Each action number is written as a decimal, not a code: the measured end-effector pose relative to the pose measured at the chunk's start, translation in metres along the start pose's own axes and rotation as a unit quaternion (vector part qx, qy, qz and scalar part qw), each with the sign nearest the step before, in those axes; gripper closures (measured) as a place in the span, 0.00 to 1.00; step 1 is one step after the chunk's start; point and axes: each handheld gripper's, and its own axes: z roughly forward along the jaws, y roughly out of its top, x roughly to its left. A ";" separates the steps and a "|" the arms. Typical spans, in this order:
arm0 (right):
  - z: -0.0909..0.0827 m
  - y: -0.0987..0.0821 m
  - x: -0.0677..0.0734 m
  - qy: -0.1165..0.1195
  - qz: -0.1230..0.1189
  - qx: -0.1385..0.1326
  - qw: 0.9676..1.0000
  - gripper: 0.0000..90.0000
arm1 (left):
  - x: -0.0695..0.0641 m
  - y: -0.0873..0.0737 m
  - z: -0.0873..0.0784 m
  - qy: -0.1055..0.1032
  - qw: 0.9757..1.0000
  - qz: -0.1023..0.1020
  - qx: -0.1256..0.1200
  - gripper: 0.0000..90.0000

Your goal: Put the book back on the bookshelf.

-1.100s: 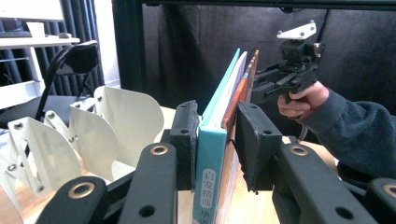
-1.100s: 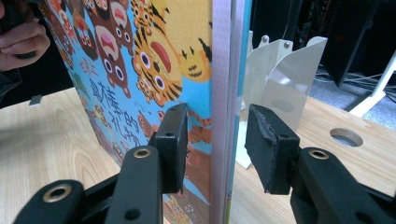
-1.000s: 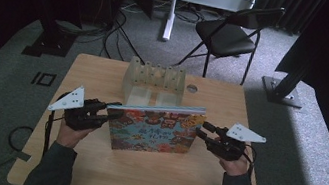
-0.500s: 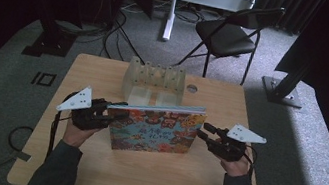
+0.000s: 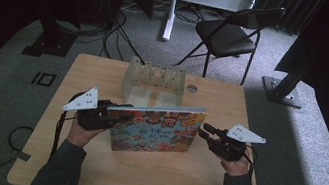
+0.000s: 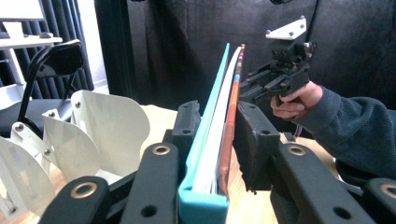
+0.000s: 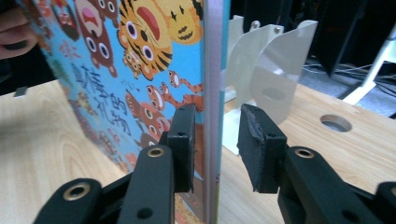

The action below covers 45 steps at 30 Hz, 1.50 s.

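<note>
A picture book point(image 5: 156, 131) with cartoon animals on its blue cover stands upright on its lower edge across the wooden table point(image 5: 162, 183). My left gripper point(image 5: 121, 111) holds its left edge. In the left gripper view both pads press on the covers of the book point(image 6: 210, 154), and the jaws of my left gripper point(image 6: 217, 126) have just closed further. My right gripper point(image 5: 206, 131) is at the book's right edge. Its jaws point(image 7: 217, 126) have just been closing and straddle the book point(image 7: 154, 70), with a gap still showing at the right pad point(image 7: 254, 135).
A white rack of curved dividers point(image 5: 154, 78) stands just behind the book, close to both gripper tips. A round hole point(image 5: 192, 88) lies in the table beside it. A folding chair point(image 5: 228, 34) and cables are on the floor beyond the far edge.
My left gripper has edged right along the book's left edge. The right hand has stayed in place. The book still stands upright.
</note>
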 end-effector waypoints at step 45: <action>-0.009 -0.016 -0.009 -0.017 0.023 0.010 1.000 0.75 | -0.021 -0.005 0.025 -0.022 0.999 0.008 -0.033 0.83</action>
